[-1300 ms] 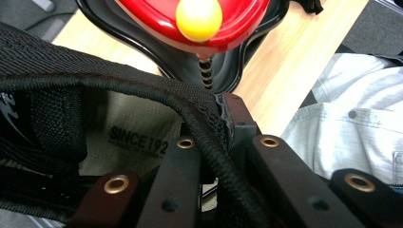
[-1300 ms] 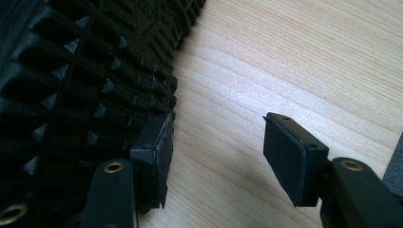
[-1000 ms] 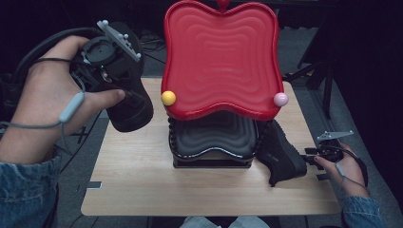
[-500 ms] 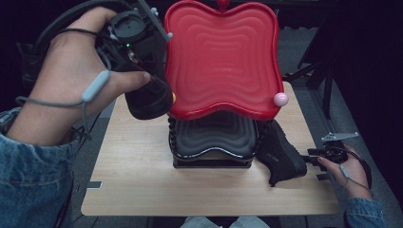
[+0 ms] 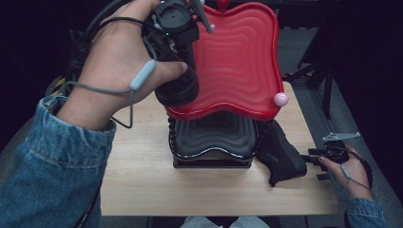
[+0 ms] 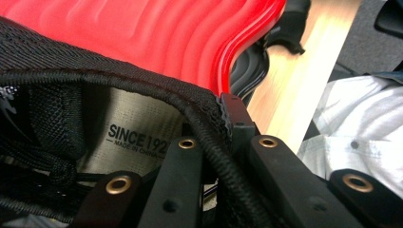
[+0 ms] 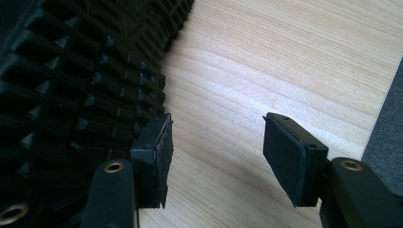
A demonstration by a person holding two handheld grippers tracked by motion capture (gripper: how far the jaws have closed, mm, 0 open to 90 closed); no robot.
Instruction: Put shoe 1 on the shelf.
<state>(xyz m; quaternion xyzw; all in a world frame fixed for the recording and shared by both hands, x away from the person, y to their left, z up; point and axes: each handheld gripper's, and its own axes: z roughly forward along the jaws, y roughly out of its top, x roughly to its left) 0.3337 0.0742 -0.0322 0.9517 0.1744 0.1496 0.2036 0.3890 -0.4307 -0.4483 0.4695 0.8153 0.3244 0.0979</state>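
Wooden table below; left claw clamps black shoe collar, lifted.

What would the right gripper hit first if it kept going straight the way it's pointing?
Probably bare table. The right gripper stands open, its line running over the wood, with the black shoe's sole just beside one jaw. That jaw might graze the sole first; depth is unclear.

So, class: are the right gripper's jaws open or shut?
Open. In the right gripper view, the right gripper shows bare wooden table between its two pads, beside the black shoe's sole.
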